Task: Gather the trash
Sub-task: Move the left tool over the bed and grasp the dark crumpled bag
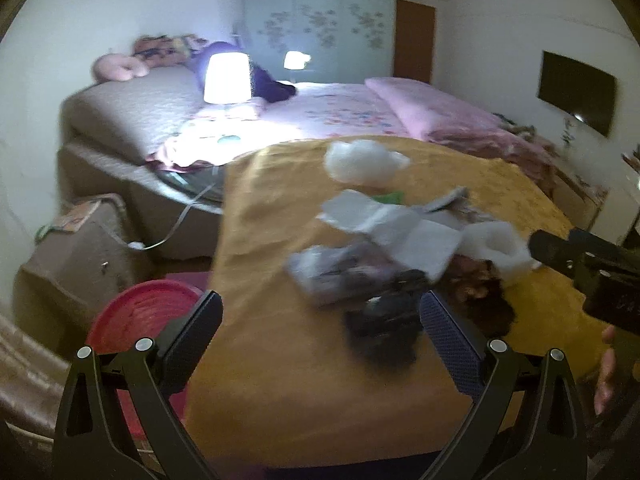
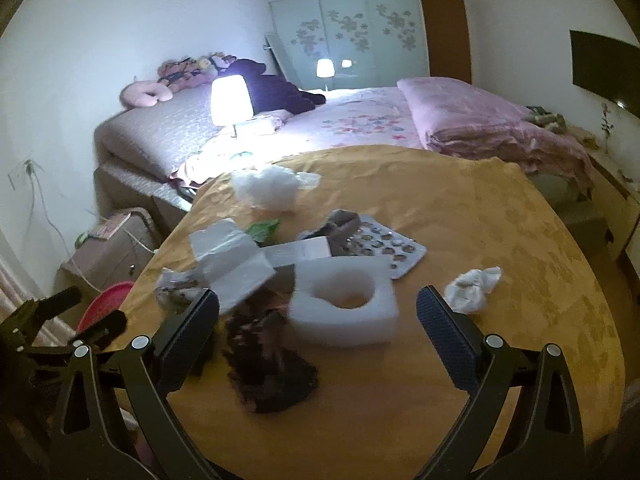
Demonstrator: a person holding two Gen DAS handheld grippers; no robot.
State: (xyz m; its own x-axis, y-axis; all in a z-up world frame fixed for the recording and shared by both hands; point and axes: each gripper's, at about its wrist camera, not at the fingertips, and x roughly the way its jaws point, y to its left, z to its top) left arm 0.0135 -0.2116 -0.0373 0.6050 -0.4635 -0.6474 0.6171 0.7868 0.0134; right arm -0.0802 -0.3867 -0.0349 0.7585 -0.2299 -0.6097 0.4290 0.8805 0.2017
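Trash sits mid-table on the yellow cloth (image 2: 460, 360). Both grippers spread, empty: right gripper (image 2: 318, 322), left gripper (image 1: 322, 326). Foam block (image 2: 344, 304), nearest the right gripper: likely light, squashy; pinch across outer walls. Blister sheet (image 2: 384, 246): thin, take by edge. Crumpled tissue (image 2: 472, 290): soft, grab anywhere.

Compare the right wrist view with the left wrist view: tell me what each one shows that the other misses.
Only the right wrist view shows the crumpled tissue right of the foam block, and the blister tray clearly. Only the left wrist view shows the dark blurred object between the open left gripper. Both show the yellow tablecloth, white plastic bag, lit lamp, red bin and the open right gripper.
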